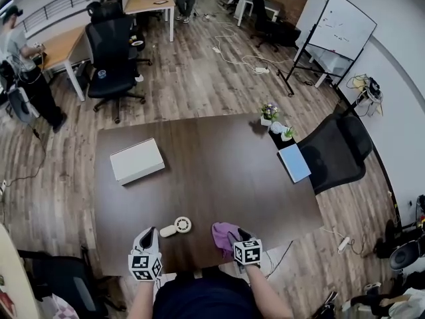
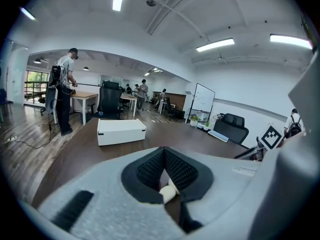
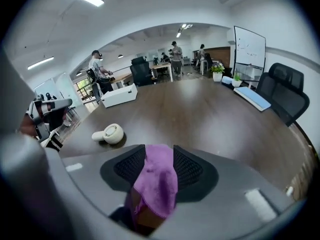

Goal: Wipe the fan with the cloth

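Looking down from the head view, I see the small cream fan (image 1: 178, 226) lying flat near the surface's (image 1: 219, 171) near edge, between my two claws. The left claw (image 1: 147, 236) sits just beside the fan. The right claw (image 1: 238, 236) sits to the fan's other side, a little apart, with the purple cloth (image 1: 224, 234) bunched at its tips. A white box (image 1: 137, 161) lies towards the left edge, and a blue notebook (image 1: 294, 163) and small plants (image 1: 269, 113) are at the far right corner, all well apart from the fan. The middle of the surface is bare, so I have room to sweep. In the left gripper view the jaws are pressed together. A cream bit shows just past their tips, and I take it for the fan, not something held. In the right gripper view the jaws stand spread with the cloth heaped between the pads, resting there rather than firmly pinched. I judge I should close on the cloth again before I wipe. Then I would steady the fan with the left claw and draw the cloth across its round face, away from the near edge so it cannot slide off.
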A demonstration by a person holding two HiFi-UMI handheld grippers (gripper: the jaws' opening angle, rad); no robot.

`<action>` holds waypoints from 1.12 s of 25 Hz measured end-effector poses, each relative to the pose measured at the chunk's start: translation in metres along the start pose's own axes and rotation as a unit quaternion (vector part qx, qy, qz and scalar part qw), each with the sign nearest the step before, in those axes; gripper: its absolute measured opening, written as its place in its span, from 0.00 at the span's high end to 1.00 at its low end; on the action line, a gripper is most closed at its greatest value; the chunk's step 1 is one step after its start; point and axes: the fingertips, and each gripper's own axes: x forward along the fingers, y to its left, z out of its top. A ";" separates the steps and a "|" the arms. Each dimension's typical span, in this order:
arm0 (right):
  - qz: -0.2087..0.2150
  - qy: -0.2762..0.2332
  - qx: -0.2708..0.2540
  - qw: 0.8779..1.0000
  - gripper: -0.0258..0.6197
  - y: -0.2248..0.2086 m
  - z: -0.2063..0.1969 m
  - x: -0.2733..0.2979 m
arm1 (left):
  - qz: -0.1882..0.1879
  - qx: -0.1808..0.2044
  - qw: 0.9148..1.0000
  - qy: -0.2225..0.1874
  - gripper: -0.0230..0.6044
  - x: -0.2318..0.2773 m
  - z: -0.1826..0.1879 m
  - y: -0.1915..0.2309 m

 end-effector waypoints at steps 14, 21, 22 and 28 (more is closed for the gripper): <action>-0.009 0.100 -0.005 0.995 0.51 -0.010 -0.047 0.036 | 0.021 0.003 0.998 0.067 0.89 0.010 -0.048 0.014; -0.020 0.120 -0.011 0.993 0.49 -0.012 -0.052 0.041 | -0.002 0.046 0.989 0.142 0.60 0.020 -0.085 0.014; -0.020 0.123 -0.013 0.992 0.48 -0.010 -0.052 0.043 | -0.008 0.062 0.985 0.159 0.56 0.021 -0.092 0.014; -0.021 0.136 -0.020 0.990 0.48 -0.007 -0.054 0.049 | -0.049 0.178 0.960 0.212 0.51 0.035 -0.120 0.006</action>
